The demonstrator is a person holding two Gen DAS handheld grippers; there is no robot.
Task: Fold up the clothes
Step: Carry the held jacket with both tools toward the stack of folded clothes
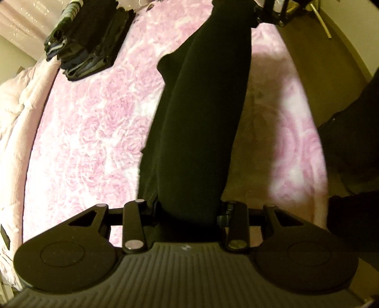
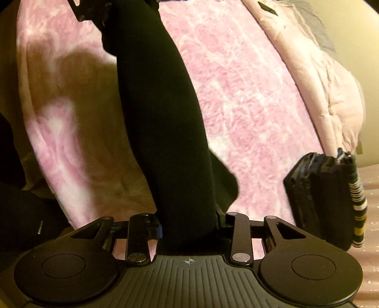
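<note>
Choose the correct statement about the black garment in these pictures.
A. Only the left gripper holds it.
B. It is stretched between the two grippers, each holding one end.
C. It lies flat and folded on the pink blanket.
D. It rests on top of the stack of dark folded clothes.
B: the black garment runs from the left gripper up to the right gripper, hanging over the pink blanket.

The garment hangs stretched between my left gripper and my right gripper, one end in each, above the blanket that covers the bed. On the blanket, a stack of folded clothes sits to the garment's far side. A quilt lies along the blanket's edge beyond the stack.
</note>
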